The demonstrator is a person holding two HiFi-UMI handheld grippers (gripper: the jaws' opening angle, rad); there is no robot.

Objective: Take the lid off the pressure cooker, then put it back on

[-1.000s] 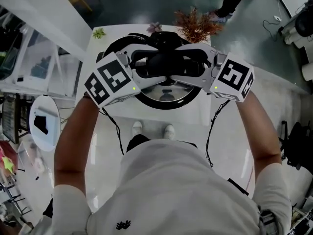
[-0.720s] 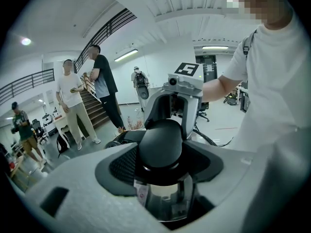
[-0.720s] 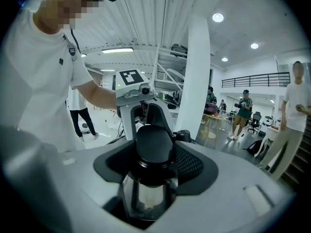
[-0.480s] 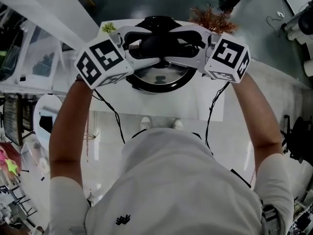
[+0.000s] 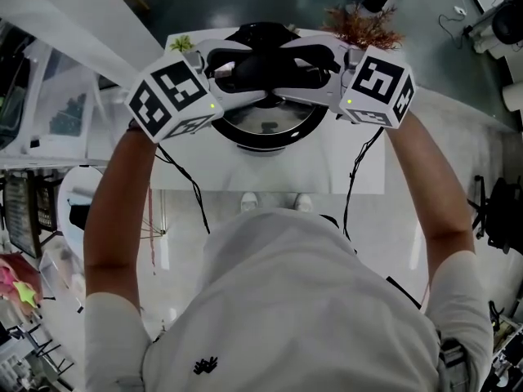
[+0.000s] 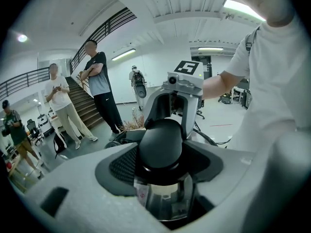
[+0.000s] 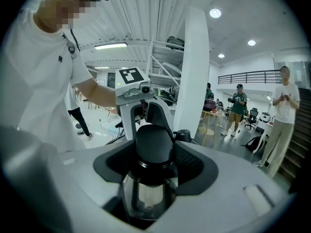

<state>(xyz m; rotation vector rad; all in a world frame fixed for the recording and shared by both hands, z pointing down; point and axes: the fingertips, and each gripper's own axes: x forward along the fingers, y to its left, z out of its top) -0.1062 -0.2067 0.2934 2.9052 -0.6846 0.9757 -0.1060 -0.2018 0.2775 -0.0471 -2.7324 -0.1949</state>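
- Basically, the left gripper (image 5: 245, 76) and right gripper (image 5: 298, 76) faced each other over the white table (image 5: 270, 174), both on the black knob (image 5: 265, 73) of the lid (image 5: 265, 125).
- In the left gripper view, its pads (image 6: 124, 166) pressed the knob's sides, jaws wide but clamped.
- The right gripper view showed the same: pads (image 7: 192, 161) squeezing the knob from the opposite side.
- The steel lid hung or sat right below the knob, toward the table's far edge.
- The cooker itself was hidden under the lid, so I couldn't tell whether the lid was seated or lifted.
- Step judged: the two-gripper lid handling, probably mid-removal or mid-return.
- The next move called for keeping both grips even and the lid level, then centring it over the cooker rim before any release.
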